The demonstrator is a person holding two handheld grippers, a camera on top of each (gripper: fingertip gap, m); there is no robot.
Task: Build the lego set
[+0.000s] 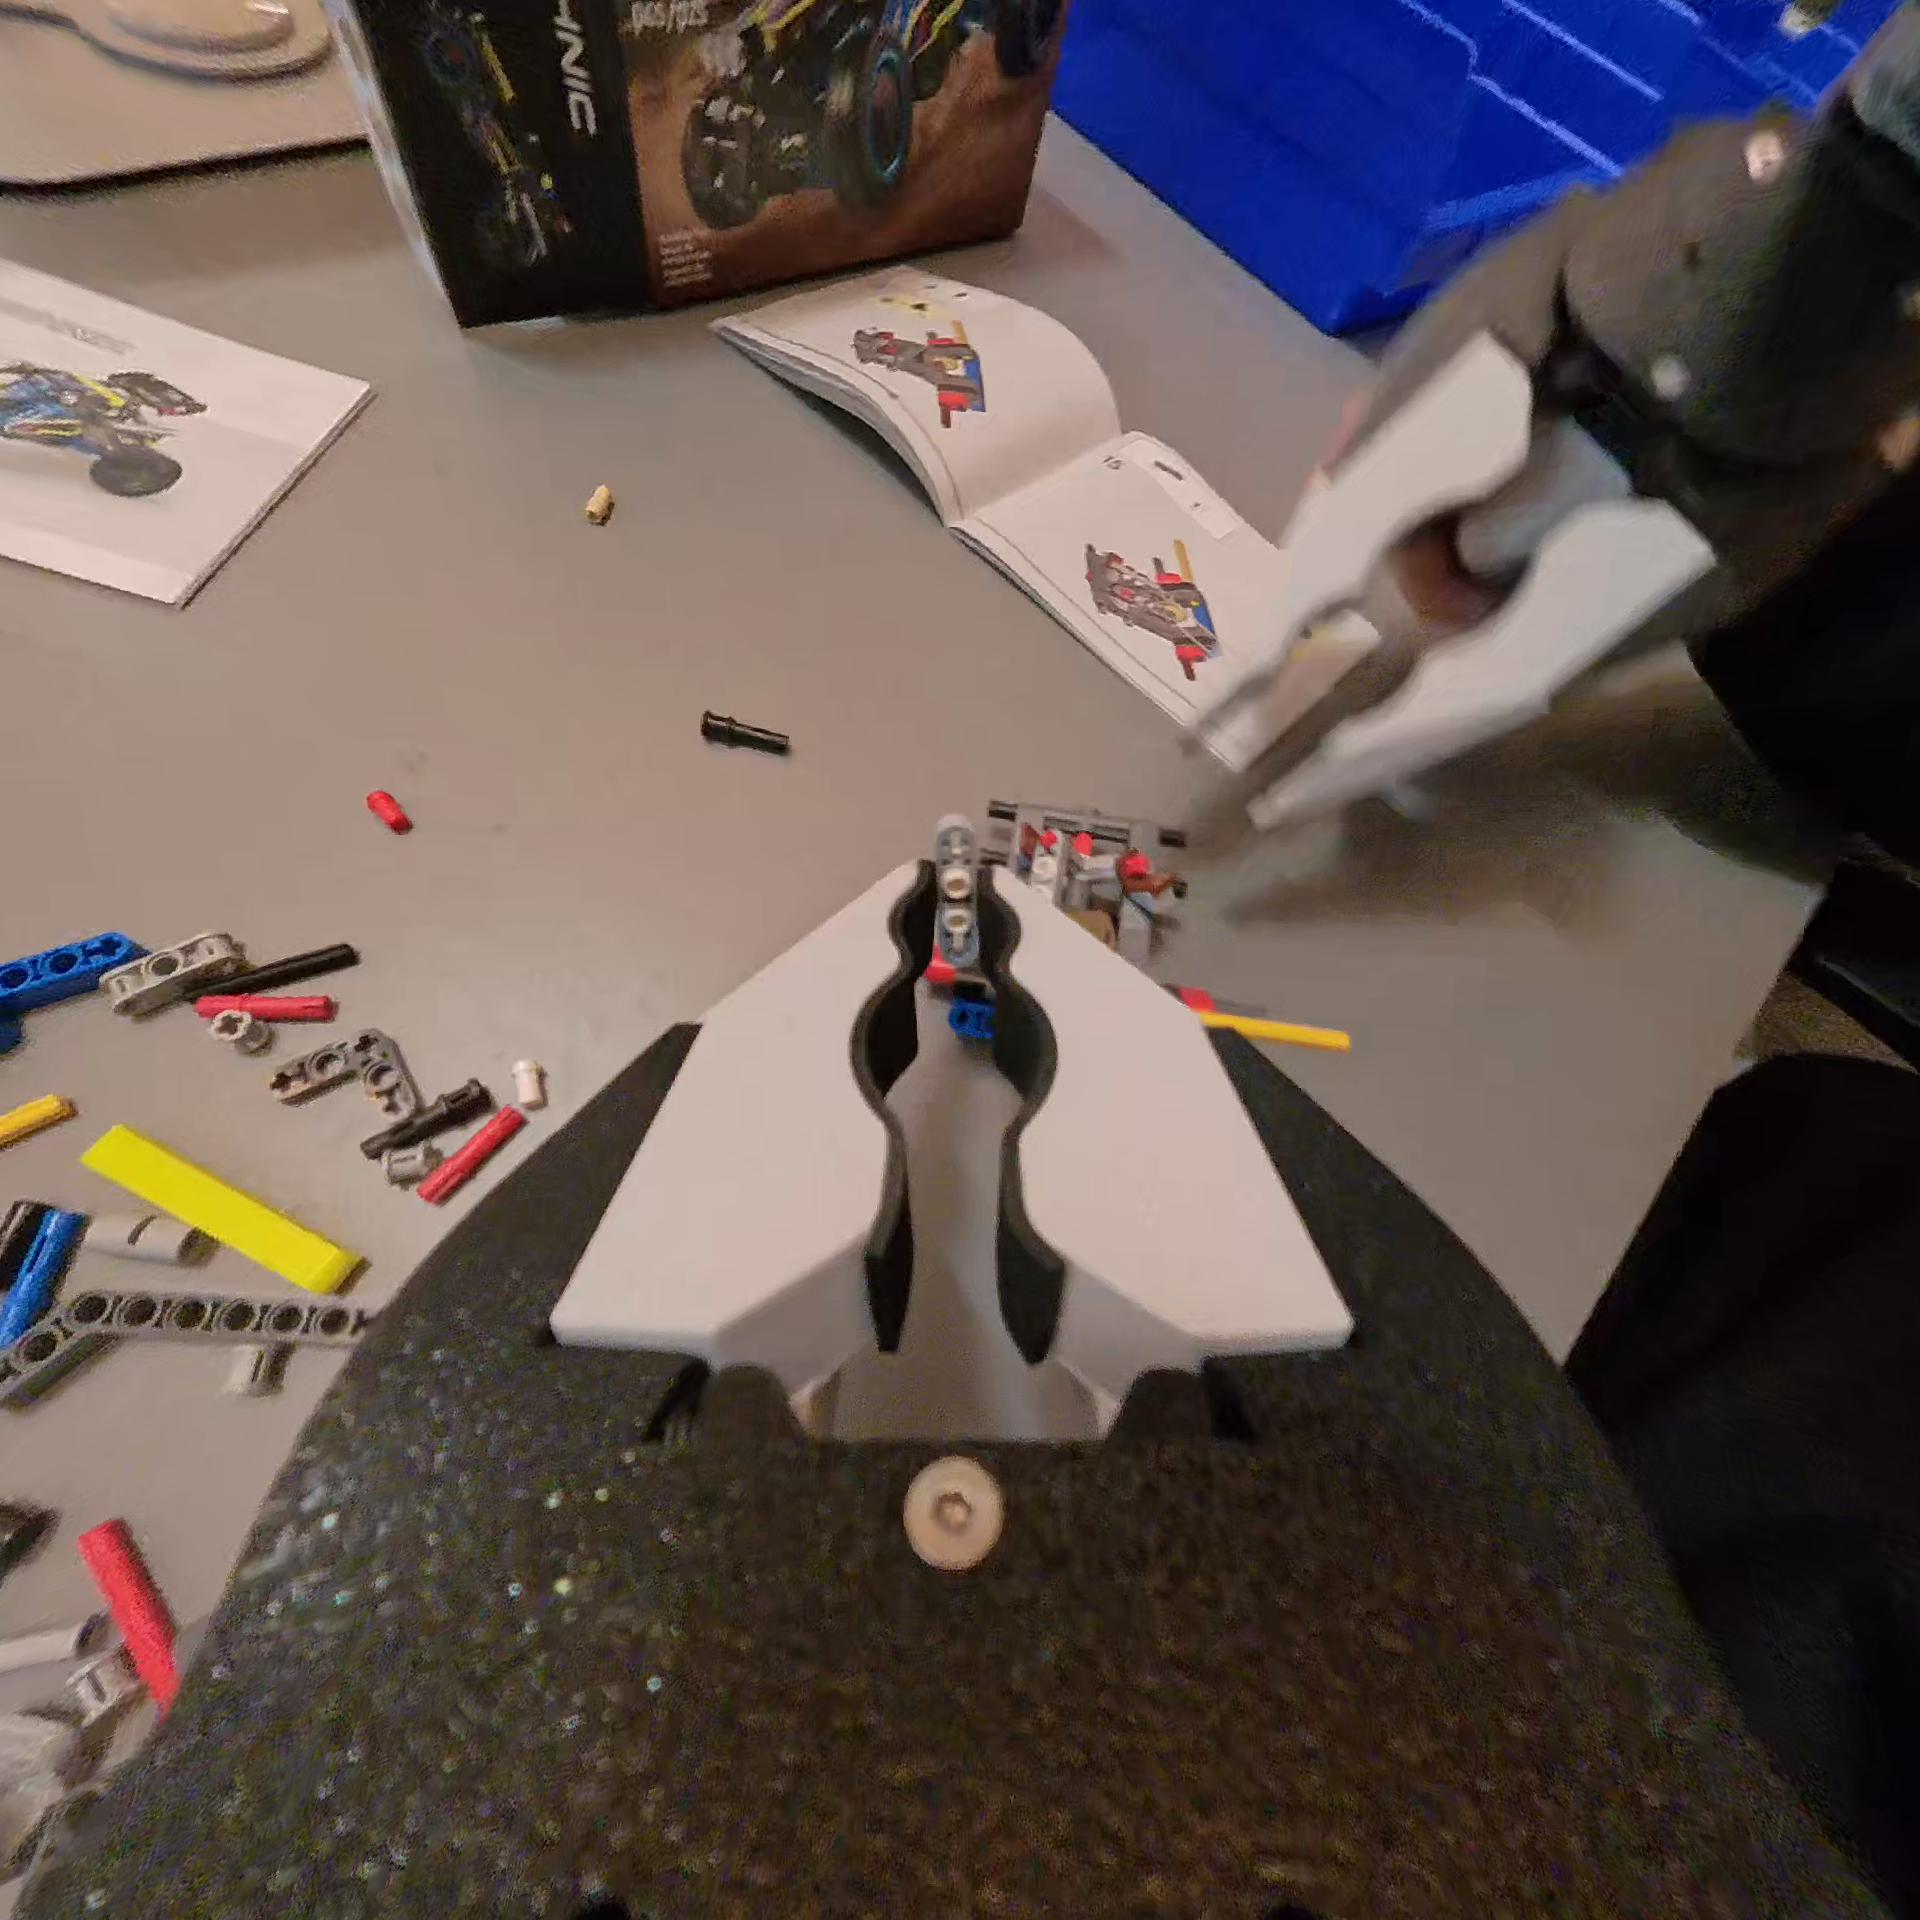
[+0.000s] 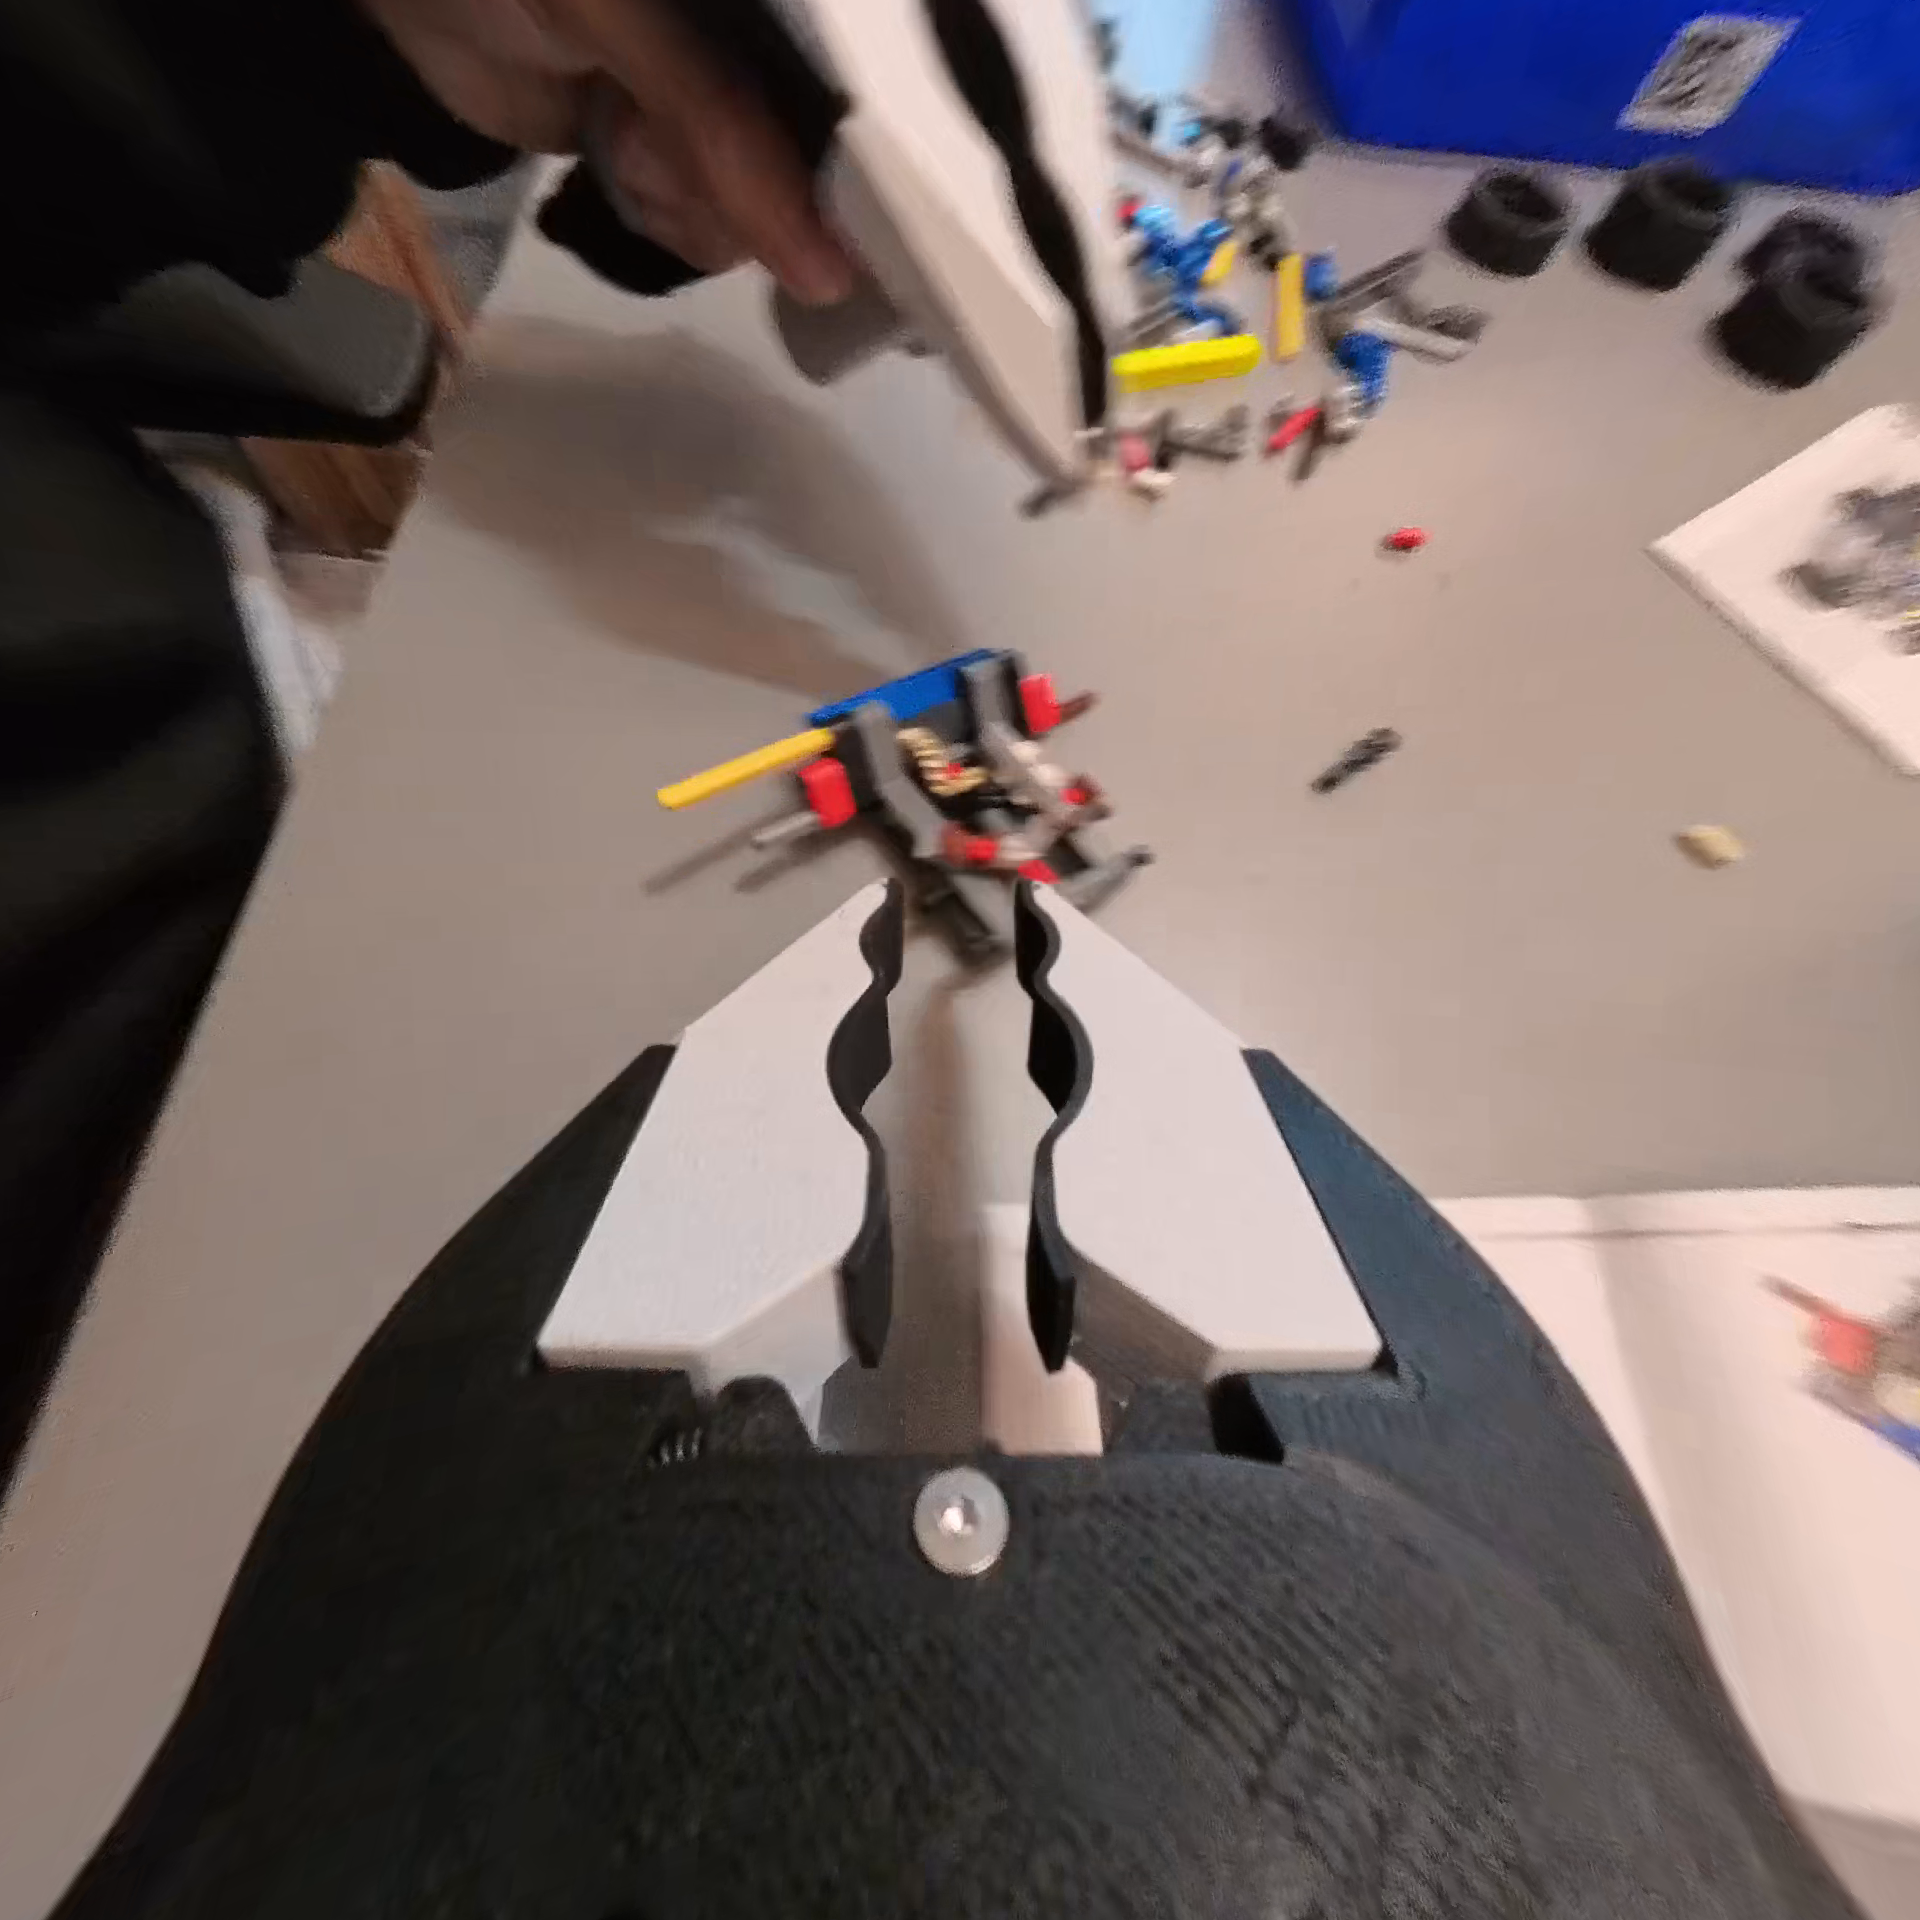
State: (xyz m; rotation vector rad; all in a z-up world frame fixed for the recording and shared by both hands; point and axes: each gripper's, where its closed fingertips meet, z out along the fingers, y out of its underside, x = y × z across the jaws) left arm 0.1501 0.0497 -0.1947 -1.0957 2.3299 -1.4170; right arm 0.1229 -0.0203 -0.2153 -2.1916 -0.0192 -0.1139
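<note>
While the left gripper (image 1: 956, 883) pinches a light grey pin-studded beam (image 1: 955, 902) upright between its fingertips, the partly built Lego assembly (image 2: 940, 774) lies on the grey table (image 1: 582, 665) just beyond and to the right of those tips: grey frame, red bushes, a blue plate and a yellow axle (image 2: 743, 779) jutting out. The right gripper (image 2: 951, 899), narrowly parted and holding nothing, has its tips just short of the assembly's near end; bare table spreads on both sides, with loose parts (image 2: 1236, 353) and black tyres (image 2: 1652, 223) well ahead to its right.
</note>
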